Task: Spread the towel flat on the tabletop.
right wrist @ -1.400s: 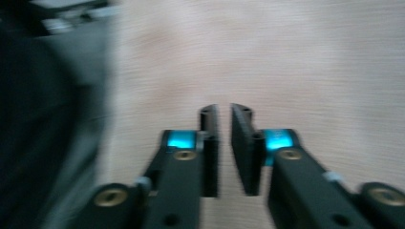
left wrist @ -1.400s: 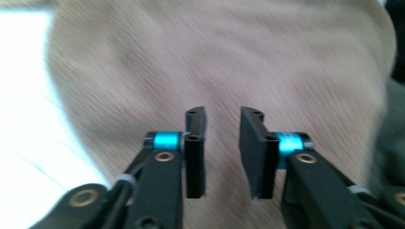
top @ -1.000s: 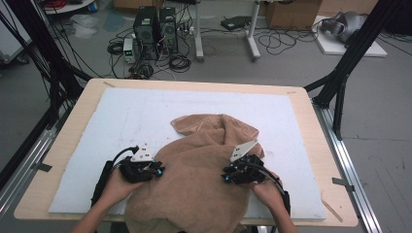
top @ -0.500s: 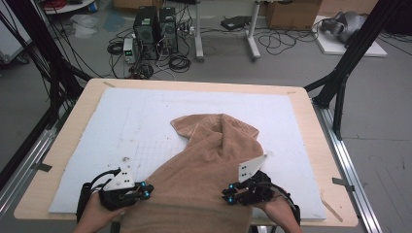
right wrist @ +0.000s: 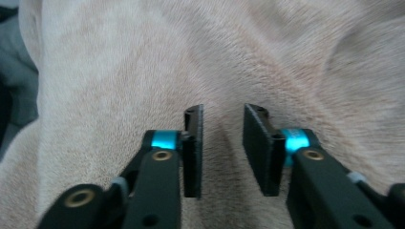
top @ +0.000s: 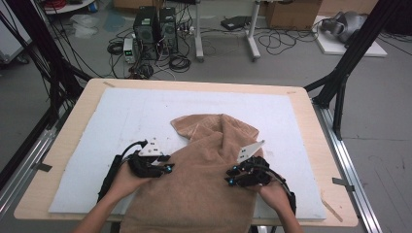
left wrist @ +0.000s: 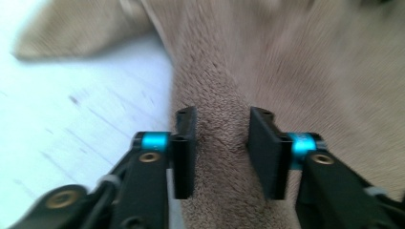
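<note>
Both tongs (top: 167,168) (top: 229,177) moved up the worktop (top: 87,104) again, jaws apart astride towel (top: 204,184) ridges stretching ahead

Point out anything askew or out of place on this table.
The tan terry towel lies crooked and rumpled on the white foam mat: its far end is bunched into folds, and its near end hangs over the table's front edge. The left gripper and right gripper each straddle a ridge of it, jaws parted.

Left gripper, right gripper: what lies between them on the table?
Brown towel spans the gap between left gripper and right gripper, seen in the high view.
</note>
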`<state>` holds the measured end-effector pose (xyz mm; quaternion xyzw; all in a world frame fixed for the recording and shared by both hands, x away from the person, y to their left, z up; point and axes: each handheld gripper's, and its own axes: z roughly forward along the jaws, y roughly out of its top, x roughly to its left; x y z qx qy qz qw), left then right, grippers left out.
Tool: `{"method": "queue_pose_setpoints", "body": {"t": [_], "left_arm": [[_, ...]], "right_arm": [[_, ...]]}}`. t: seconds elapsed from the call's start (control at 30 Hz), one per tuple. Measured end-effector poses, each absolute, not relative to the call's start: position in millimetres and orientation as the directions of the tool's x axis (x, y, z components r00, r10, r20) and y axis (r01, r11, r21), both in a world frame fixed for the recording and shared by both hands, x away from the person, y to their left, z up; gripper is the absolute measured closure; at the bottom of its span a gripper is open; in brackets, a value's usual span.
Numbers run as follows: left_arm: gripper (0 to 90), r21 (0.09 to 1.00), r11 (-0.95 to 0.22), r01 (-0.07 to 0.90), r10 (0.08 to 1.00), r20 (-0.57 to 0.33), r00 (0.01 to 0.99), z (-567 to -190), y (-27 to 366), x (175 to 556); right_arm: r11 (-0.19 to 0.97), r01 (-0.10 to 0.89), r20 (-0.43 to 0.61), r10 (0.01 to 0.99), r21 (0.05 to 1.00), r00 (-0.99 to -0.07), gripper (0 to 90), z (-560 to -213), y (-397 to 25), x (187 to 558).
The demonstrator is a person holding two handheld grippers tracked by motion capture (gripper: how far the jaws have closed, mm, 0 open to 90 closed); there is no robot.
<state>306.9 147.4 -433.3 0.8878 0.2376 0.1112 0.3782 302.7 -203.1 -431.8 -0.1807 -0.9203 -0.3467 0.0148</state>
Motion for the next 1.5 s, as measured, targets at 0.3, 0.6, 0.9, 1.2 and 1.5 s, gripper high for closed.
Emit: {"method": "queue_pose_setpoints", "body": {"t": [0.3,0.6,0.9,1.2,1.5], "left_arm": [[85.1,0.724,-0.612,0.320,0.506,0.047,0.861,-434,167,271],[84.8,0.738,-0.594,0.321,0.490,0.015,0.872,-431,187,223],[68.1,0.802,-0.532,0.272,0.465,0.007,0.885,-404,168,263],[71.9,0.767,-0.567,0.300,0.475,0.008,0.880,-419,133,320],[86.8,0.684,-0.652,0.326,0.505,0.071,0.860,-434,125,322]], "right_arm": [[0.708,0.285,0.159,0.241,0.647,-0.958,87.2,-435,-200,283],[0.718,0.212,0.159,0.141,0.663,-0.977,86.2,-426,-189,250],[0.665,0.270,0.107,0.276,0.696,-0.955,69.2,-408,-208,274],[0.626,0.386,0.130,0.415,0.678,-0.901,65.0,-420,-231,313],[0.620,0.403,0.156,0.413,0.673,-0.897,80.3,-439,-226,317]]}}
